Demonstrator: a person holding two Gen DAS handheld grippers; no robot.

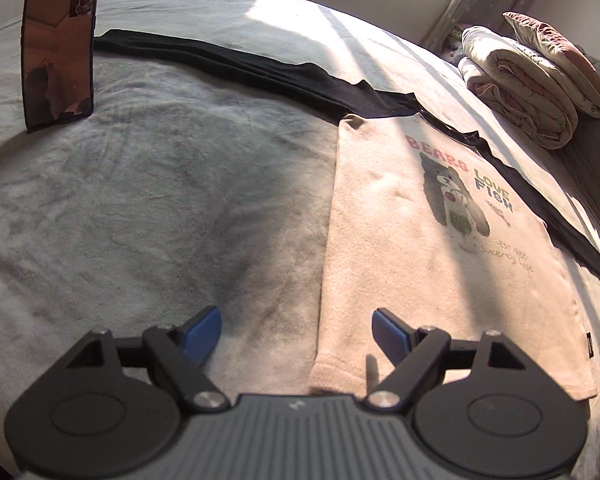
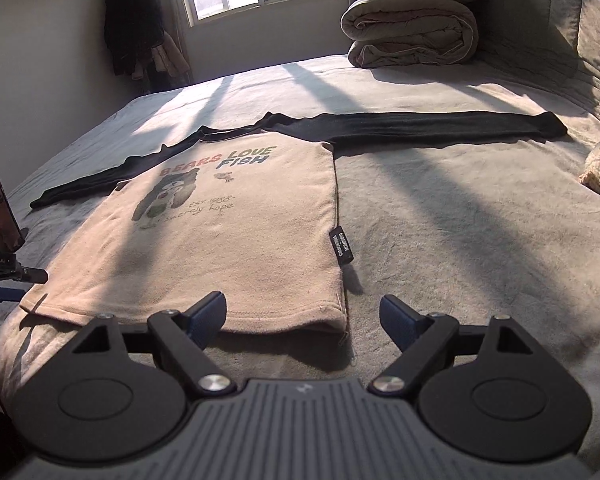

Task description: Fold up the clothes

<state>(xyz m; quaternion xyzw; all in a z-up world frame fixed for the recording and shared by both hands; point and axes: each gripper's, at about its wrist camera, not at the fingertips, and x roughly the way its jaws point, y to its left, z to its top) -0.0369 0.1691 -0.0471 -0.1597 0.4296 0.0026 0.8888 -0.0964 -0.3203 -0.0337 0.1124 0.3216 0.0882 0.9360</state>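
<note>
A cream long-sleeved shirt with black sleeves and a "BEARS LOVE FISH" bear print lies flat, face up, on the grey bedspread, both sleeves stretched out sideways and its hem nearest the grippers. The left gripper hovers at the hem's left corner, jaws wide apart and holding nothing; the right gripper hovers at the hem's right corner, just beside the side-seam label, jaws likewise apart and empty. The folding looks to be at its very start: the garment is spread and no fold has been made yet. The next move probably calls for each gripper to drop onto a corner or a sleeve and pinch through the fabric without catching the bedspread beneath. Farther off, a phone stands upright on the bed, and a rolled duvet with a pillow on top sits by the window. No containers are in view.
</note>
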